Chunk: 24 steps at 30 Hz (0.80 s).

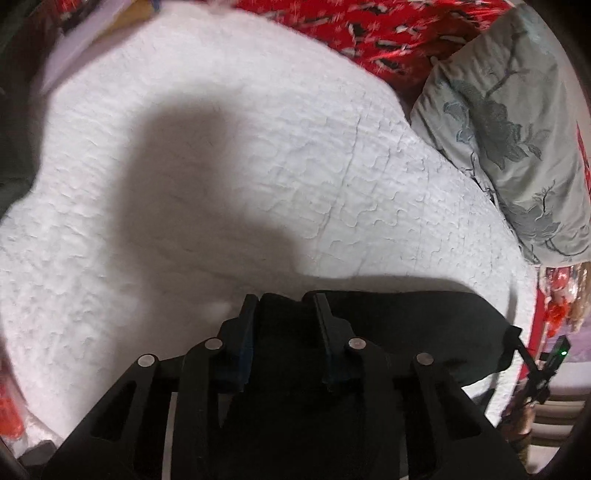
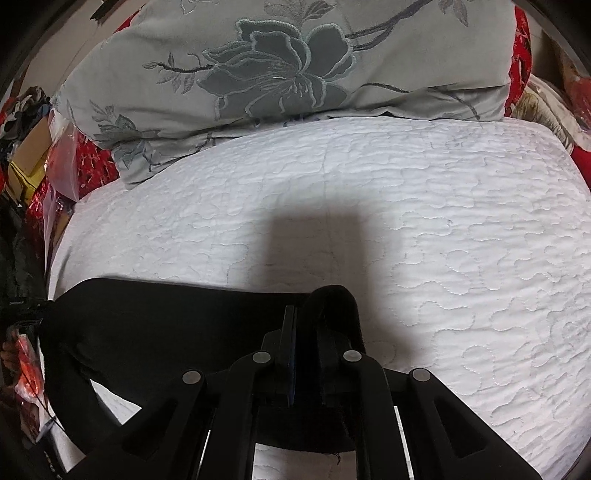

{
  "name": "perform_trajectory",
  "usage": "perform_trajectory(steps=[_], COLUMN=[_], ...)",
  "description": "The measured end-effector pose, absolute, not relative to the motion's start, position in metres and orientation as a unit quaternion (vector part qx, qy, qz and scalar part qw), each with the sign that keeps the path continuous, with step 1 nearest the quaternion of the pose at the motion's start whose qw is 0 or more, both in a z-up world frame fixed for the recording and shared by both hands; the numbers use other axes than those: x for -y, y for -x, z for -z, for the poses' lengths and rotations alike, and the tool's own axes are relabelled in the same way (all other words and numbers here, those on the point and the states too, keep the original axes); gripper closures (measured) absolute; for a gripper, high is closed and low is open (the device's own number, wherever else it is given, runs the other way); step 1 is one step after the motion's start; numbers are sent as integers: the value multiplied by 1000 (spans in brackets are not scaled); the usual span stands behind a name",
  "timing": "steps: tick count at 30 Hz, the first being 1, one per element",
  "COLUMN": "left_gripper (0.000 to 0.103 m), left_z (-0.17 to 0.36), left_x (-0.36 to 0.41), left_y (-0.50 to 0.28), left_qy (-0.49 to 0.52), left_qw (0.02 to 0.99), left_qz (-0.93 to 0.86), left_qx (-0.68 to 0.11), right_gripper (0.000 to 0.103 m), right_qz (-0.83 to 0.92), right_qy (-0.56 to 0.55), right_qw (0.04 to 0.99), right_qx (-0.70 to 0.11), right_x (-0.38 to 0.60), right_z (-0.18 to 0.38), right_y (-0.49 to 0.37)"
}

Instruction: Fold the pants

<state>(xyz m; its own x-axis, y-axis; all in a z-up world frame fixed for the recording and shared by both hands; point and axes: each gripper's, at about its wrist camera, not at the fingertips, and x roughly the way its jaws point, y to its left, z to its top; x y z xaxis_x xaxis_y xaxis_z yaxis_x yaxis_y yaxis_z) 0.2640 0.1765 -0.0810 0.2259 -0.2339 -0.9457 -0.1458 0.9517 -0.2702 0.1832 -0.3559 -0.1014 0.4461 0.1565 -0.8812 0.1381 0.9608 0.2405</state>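
I am holding the black, soft fabric pants [image 1: 406, 325] by one edge, stretched in the air between my two grippers, above the white quilted bedspread [image 1: 221, 166]. My left gripper [image 1: 284, 306] has its two fingers rather narrow with a fold of the dark cloth pressed between them. My right gripper [image 2: 306, 314] is almost fully closed on a thick hem or band of the pants, which loops over the finger tips.

I judge the task to be at an early or middle stage. The pants are lifted and not yet laid flat, and I see no finished fold on the bed. What is left, I think, is to bring the cloth down on the bedspread, put the halves together and smooth them.

Much is hidden from me. The lower part of the pants hangs under both grippers, so I cannot tell whether the legs are already doubled or which end I hold. The cloth is so dark that seams and creases do not show. The grey pillow with the embroidered flower [image 2: 280, 74] lies at the far edge of the bed, well apart from the pants, and red patterned fabric [image 1: 369, 29] behind it is blurred.
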Motion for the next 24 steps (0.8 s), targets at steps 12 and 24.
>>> perform_trajectory(steps=[12,24], left_gripper=[77,78], left_z=[-1,72], left_x=[-173,-193], left_y=[-176,-69], left_qy=[166,199], left_qw=[832,799], left_qz=[39,-1], left_qx=[-529,-568], right_gripper=[96,95], right_qz=[-51,-80], right_qy=[-146,-117], right_qw=[881,880], right_qx=[-447,-454], right_x=[356,340], right_z=[38,64], right_y=[-118,6])
